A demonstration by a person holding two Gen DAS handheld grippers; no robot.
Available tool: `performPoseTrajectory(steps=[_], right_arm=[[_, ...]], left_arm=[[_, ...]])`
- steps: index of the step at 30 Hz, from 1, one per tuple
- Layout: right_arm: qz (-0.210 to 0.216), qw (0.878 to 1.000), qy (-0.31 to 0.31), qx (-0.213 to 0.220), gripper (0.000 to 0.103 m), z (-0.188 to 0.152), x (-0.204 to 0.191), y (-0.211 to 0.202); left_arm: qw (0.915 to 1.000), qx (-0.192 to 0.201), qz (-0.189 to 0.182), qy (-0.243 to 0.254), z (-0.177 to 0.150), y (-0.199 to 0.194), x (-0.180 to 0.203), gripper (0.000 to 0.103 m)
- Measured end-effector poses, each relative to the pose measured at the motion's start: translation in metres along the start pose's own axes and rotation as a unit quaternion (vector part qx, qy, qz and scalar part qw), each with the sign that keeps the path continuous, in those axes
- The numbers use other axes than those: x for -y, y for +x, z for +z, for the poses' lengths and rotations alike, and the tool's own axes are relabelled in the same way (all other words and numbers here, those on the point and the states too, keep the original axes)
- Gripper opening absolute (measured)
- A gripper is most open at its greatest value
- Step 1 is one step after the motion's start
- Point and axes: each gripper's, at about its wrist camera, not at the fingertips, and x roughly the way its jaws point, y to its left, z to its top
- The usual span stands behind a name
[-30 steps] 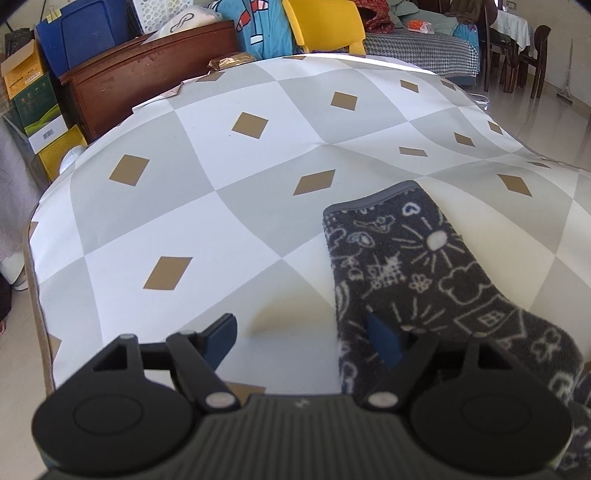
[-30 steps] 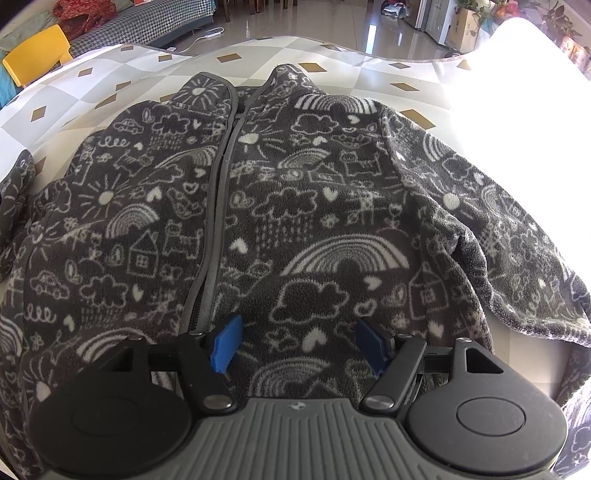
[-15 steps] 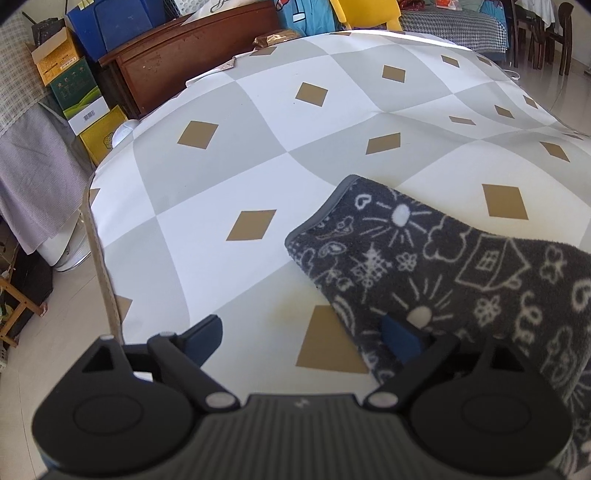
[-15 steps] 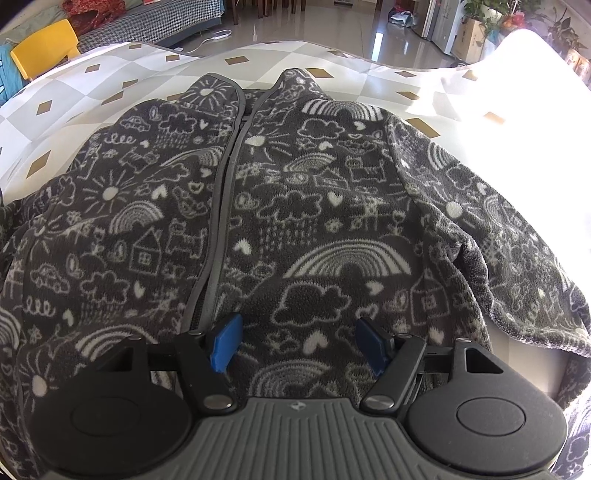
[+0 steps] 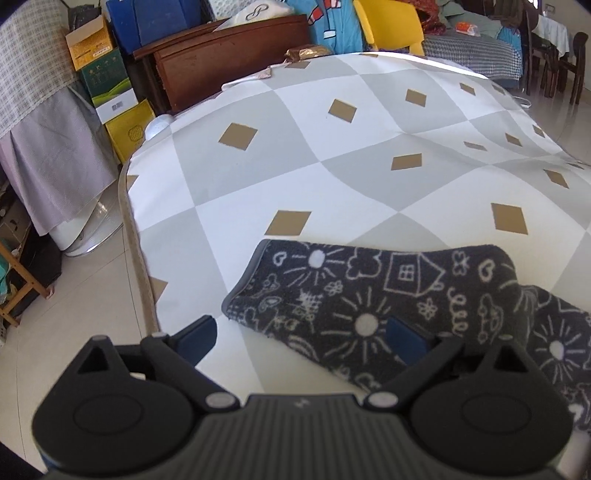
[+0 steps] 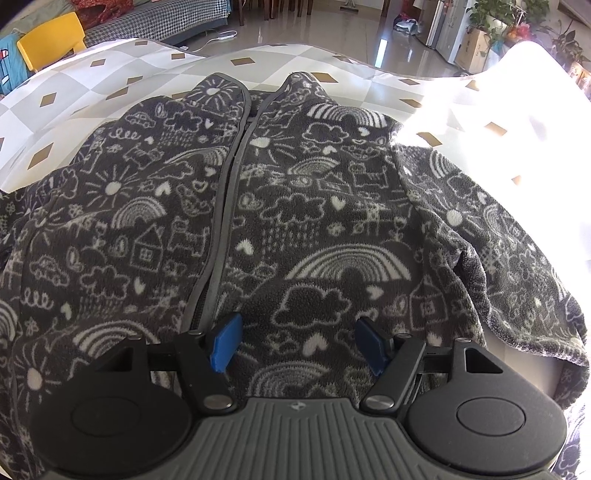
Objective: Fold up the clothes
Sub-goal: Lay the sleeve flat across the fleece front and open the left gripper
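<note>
The dark grey fleece jacket (image 6: pixel 295 229) with white doodle print lies spread front-up on the diamond-patterned tablecloth (image 5: pixel 332 166), zip running up its middle and one sleeve (image 5: pixel 388 295) stretched flat out to the side. Left gripper (image 5: pixel 301 334) hangs over that sleeve's cuff, fingers spread wide after just opening, gripping nothing. Right gripper (image 6: pixel 297 343) sits low over the jacket's front just beside the zip, fingers apart, fleece beneath them unpinched.

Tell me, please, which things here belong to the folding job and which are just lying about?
Job: fleece jacket, its sleeve, tablecloth, left gripper, right gripper, both open.

Lying about: yellow chair, stacked boxes, wooden cabinet.
</note>
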Motion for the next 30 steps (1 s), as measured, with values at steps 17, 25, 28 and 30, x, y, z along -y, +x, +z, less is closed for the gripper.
performPoseTrajectory(steps=[17,25,28,30], right_arm=[[-0.007,1.000,0.000,0.012,0.068,-0.003,-0.002,-0.001],[-0.009,1.000,0.000,0.010,0.068,-0.002,-0.004,0.000],[-0.008,1.000,0.002,0.011,0.068,-0.002,-0.003,0.000],[-0.005,1.000,0.007,0.010,0.068,-0.002,-0.001,0.000]], left_arm=[[0.9958,-0.036,-0.048,0.070,-0.025,0.015,0.035,0.103],[0.9972,-0.056,-0.017,0.046,-0.043,-0.003,0.024,0.103],[0.9959,-0.084,-0.026,0.018,-0.047,-0.006,0.015,0.103],[0.9942,-0.101,-0.036,0.009,-0.049,-0.007,0.011,0.103]])
